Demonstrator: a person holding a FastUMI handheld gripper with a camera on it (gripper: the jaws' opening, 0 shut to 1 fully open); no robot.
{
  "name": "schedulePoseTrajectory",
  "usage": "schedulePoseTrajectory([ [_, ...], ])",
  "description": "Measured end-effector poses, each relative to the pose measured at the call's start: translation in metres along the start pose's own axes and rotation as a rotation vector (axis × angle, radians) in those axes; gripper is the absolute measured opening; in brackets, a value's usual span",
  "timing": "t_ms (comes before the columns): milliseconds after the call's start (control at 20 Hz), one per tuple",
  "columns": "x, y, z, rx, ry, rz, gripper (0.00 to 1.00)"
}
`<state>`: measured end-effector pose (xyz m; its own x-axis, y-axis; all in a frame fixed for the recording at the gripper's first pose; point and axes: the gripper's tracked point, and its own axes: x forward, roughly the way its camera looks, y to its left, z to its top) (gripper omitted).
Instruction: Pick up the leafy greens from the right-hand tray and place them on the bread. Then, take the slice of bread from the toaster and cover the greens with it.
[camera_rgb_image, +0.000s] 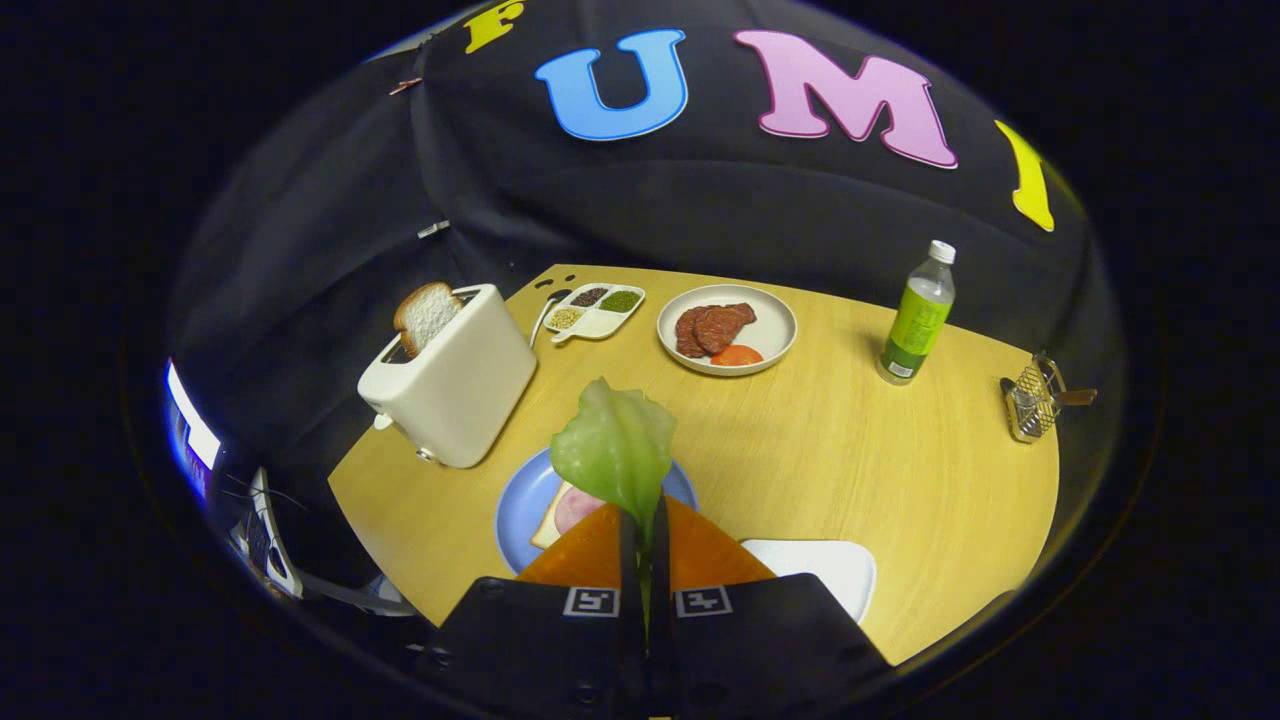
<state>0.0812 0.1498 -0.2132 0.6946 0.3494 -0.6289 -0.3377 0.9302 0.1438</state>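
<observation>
Half done at most — my hand-held gripper (645, 520) clamped on the leafy greens (613, 447), over the bread (547, 528) on its blue plate (520, 505); toaster (450, 385) slice (427, 315) untouched.

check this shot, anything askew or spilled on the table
Nothing spilled or damaged. The gripper is shut on the lettuce leaf, held above the blue plate. The bread slice leans in the toaster; the bottle stands upright.
</observation>
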Motion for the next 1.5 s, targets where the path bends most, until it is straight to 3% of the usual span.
schedulePoseTrajectory([
  [200,0.038,0.020,-0.013,-0.065,0.044,-0.017,0.06],
  [550,0.079,0.032,-0.038,-0.119,0.123,-0.044,0.19],
  [950,0.095,0.034,-0.048,-0.121,0.159,-0.069,0.53],
  [1000,0.095,0.034,-0.049,-0.122,0.164,-0.071,0.61],
  [1150,0.095,0.035,-0.048,-0.114,0.160,-0.073,0.68],
  [1200,0.093,0.037,-0.046,-0.108,0.153,-0.071,0.85],
  [1300,0.087,0.040,-0.037,-0.107,0.119,-0.070,0.98],
  [1500,0.073,0.050,-0.012,-0.110,0.042,-0.071,1.00],
])
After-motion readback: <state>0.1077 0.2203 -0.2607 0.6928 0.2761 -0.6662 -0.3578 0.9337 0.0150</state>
